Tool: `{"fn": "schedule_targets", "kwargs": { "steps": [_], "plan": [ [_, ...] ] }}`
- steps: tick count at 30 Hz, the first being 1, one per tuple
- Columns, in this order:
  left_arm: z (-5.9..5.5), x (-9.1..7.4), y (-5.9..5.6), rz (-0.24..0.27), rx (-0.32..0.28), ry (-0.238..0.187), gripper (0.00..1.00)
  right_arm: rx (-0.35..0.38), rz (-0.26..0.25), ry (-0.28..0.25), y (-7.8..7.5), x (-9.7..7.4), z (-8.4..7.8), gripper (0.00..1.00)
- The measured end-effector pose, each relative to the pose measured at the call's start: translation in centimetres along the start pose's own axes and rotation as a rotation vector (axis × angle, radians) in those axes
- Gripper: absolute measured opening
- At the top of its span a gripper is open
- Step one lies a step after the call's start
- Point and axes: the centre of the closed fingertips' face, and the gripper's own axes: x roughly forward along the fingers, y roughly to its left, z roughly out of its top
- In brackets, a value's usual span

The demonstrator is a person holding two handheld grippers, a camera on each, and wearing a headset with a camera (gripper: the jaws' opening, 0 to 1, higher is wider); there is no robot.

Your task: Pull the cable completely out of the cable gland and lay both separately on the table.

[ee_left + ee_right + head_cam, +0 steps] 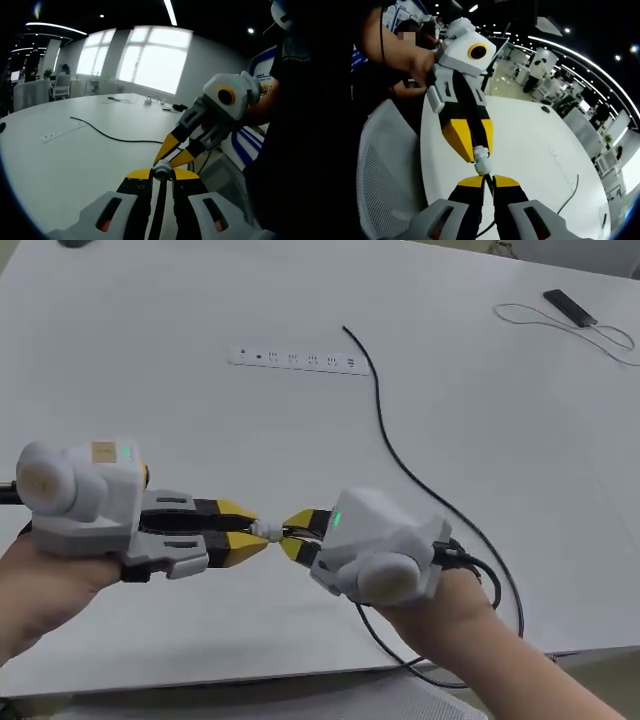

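Gland (266,531), white, sits between the two sets of jaw tips, held above the counter (200,410) near its front edge. Left gripper (252,530): jaws closed on gland. Right gripper (291,534): jaws closed on black cable (489,186) just behind gland, tips almost touching the left's. Cable not out of gland. Black cord (400,465) crosses counter beyond right jaws; whether it is the same cable, cannot tell. Power strip (298,360) lies well beyond both.
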Motion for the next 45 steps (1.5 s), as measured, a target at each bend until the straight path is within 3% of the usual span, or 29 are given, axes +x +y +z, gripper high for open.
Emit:
{"fn": "schedule_targets", "kwargs": {
  "steps": [12,15,17,21,33,45],
  "plan": [
    [0.1,0.1,-0.1,-0.004,0.0,-0.005,0.15,0.102,-0.013,0.007,-0.2,0.0,-0.7,0.0],
    [0.1,0.1,-0.1,-0.004,-0.001,-0.009,0.15,0.153,-0.018,0.006,-0.4,-0.1,-1.0,0.0],
    [0.2,0.0,-0.1,-0.004,-0.002,-0.011,0.15,0.23,-0.024,0.022,-0.6,-0.2,-1.5,0.0],
    [0.3,0.0,0.0,0.001,-0.001,-0.015,0.15,0.268,-0.019,0.018,-0.8,-0.1,-1.8,0.0],
    [0.4,-0.2,0.4,0.01,-0.005,-0.019,0.15,0.51,-0.042,0.076,-1.2,-0.3,-5.6,0.0],
    [0.3,-0.2,0.6,0.008,-0.01,-0.023,0.15,0.66,-0.071,0.092,-1.8,-1.0,-8.7,0.0]
  ]
}}
